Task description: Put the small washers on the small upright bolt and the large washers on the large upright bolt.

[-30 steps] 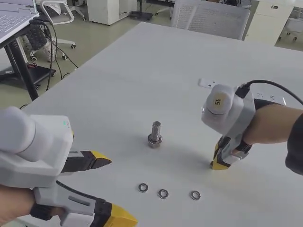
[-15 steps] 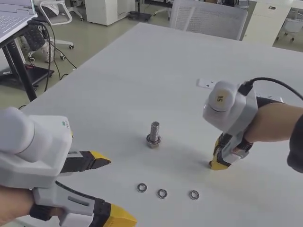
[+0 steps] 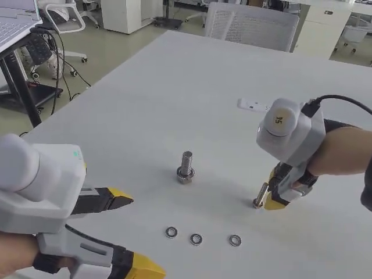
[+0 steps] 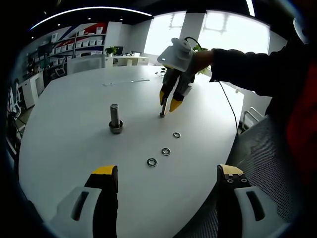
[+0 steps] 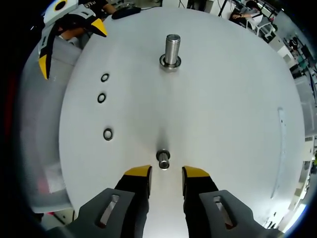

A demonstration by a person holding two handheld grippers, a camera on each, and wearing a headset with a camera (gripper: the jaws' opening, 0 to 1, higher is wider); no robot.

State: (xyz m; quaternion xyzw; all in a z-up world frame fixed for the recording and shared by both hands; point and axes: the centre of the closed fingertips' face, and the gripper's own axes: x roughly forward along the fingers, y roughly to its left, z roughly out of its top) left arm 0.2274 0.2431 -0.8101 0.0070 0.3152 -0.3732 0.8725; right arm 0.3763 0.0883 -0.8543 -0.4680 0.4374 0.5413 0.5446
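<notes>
R hand-held gripper (image 3: pixel 272 200) has eased back vs. 0.5 s ago; small bolt (image 3: pixel 260 195) now exposed, upright on counter (image 3: pixel 145 116), right of large bolt (image 3: pixel 185 167). Judged: bolt placed, release done, washers next. R jaws narrowly parted, bolt just ahead of tips, not gripped. L hand-held gripper (image 3: pixel 144 235) wide open, empty, near left. Three small washers (image 3: pixel 196 239) in row, near side, untouched.

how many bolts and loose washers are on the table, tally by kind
bolts: 2, the large bolt and the small bolt
loose washers: 3
total: 5
</notes>
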